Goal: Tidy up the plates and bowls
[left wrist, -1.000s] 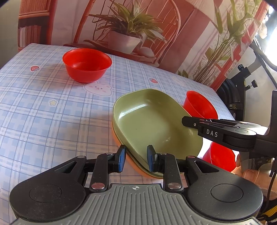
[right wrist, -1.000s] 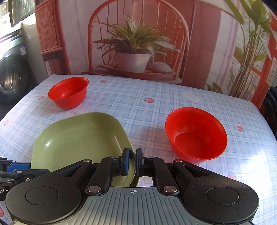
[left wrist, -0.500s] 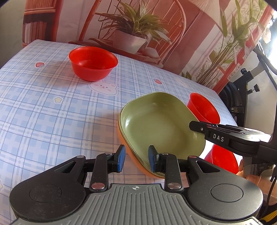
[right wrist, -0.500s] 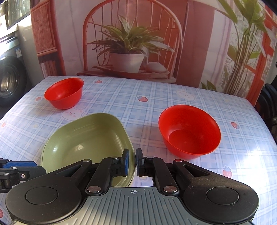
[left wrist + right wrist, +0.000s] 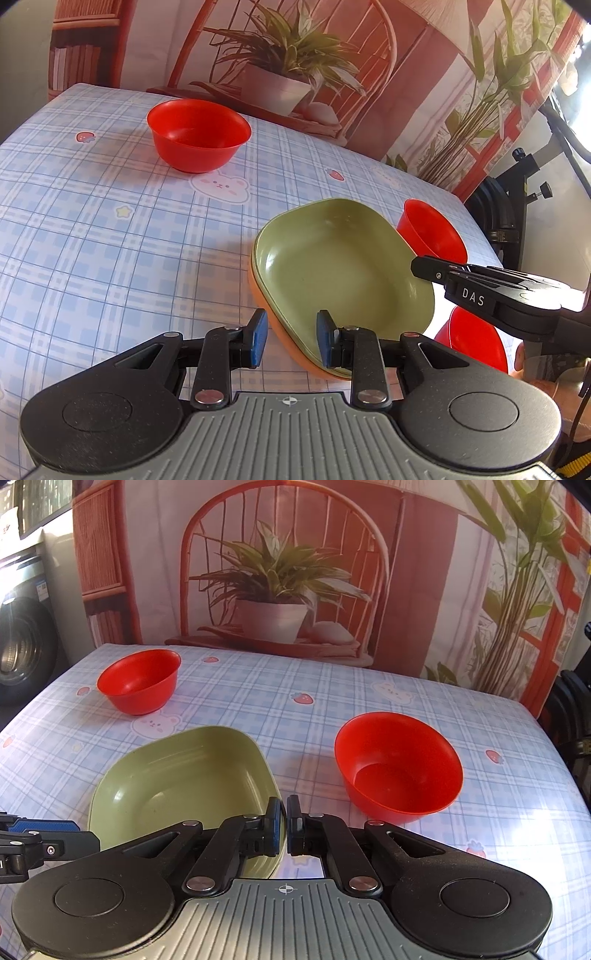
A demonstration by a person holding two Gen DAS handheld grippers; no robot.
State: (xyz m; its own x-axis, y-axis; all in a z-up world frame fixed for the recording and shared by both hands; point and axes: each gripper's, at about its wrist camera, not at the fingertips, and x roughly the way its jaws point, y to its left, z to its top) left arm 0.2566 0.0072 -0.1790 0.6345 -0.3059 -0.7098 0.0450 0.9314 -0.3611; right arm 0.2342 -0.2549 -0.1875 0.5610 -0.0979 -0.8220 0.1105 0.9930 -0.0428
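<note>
The green plate sits nested on an orange plate, only a thin orange rim showing along its left and near edge, and the pair lies toward the near side of the blue checked tablecloth. In the left wrist view the left gripper hangs over the near left corner of this stack with its fingers spread wide; the left blue pad is over bare cloth just beside the orange rim, while the right pad stands in front of the green plate's inner wall, so the rim lies between them without either pad visibly touching it. The right gripper has its blue pads drawn narrow, only a slim gap between them, and the plate's right near rim runs just at that gap; whether the pads actually pinch the rim cannot be told. Seen from the left, the right tool's black arm reaches in over the plate's right edge. One red bowl stands upright just right of the plates, a second red bowl stands well apart at the far left, and a third red bowl shows partly hidden at the near right, below the right tool. A printed backdrop of a potted plant hangs behind the table.
</note>
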